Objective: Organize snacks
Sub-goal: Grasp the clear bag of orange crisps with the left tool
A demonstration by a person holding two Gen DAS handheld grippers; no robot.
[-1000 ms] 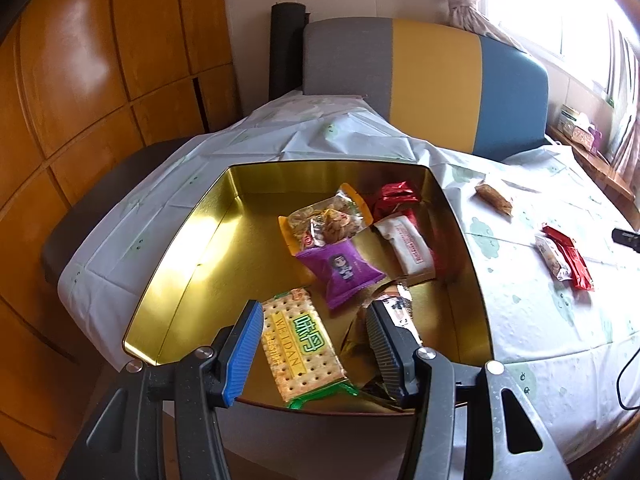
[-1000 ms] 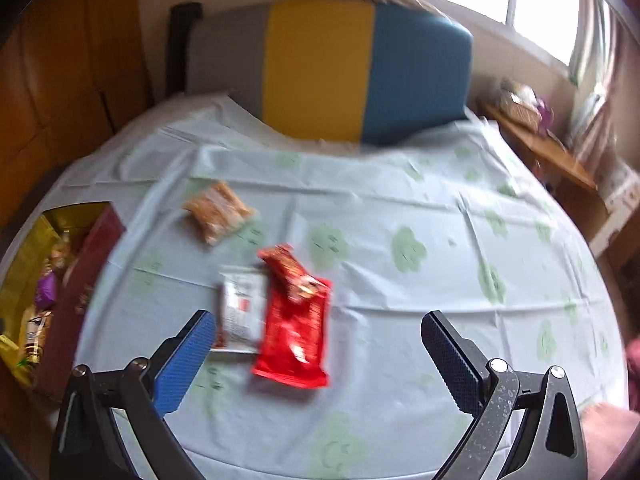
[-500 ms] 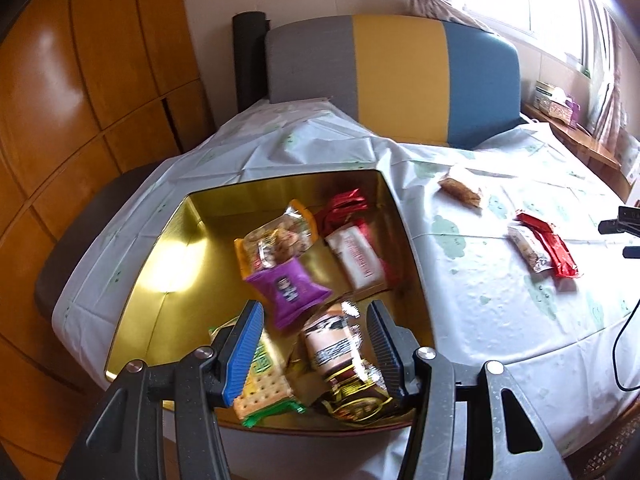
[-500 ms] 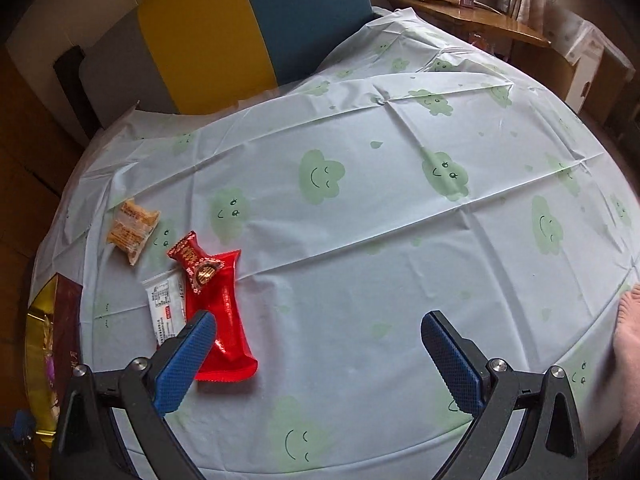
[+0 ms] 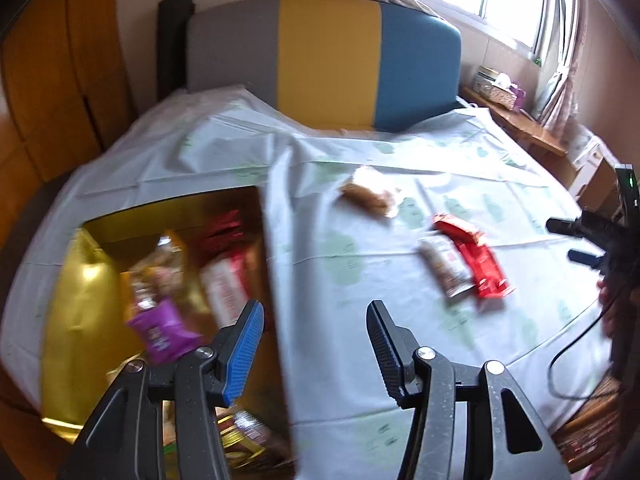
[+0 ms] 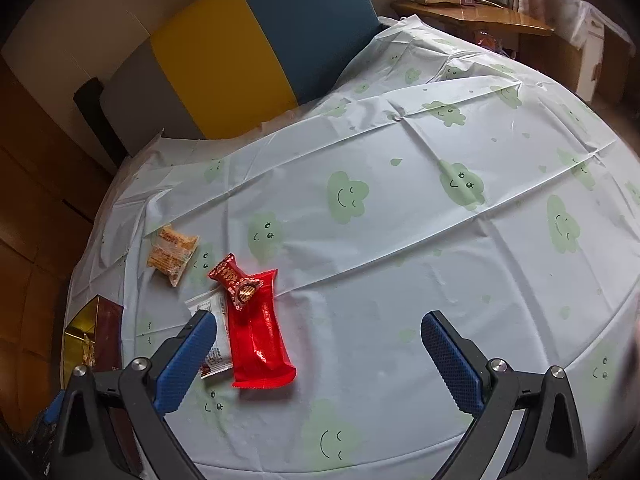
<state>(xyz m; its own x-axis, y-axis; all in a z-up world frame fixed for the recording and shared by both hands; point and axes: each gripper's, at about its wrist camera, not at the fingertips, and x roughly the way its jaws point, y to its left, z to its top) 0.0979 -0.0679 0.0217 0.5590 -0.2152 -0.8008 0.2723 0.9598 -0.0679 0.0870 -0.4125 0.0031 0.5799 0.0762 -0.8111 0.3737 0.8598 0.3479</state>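
On the table with the cloud-print cloth (image 6: 400, 240), three snacks lie loose: an orange packet (image 6: 172, 250) on the far left, a red packet (image 6: 256, 324) with a small red candy (image 6: 234, 282) on its far end, and a white packet (image 6: 214, 336) touching its left side. The gold box (image 5: 76, 304) at the left already holds several snacks. The right gripper (image 6: 320, 354) hovers just right of the red packet, fingers wide apart and empty. The left gripper (image 5: 316, 344) is also open and empty, over the box's right wall. These wrappers look light, thin and slippery, and the contents probably crush easily, so I would pinch the red packet gently across its middle.
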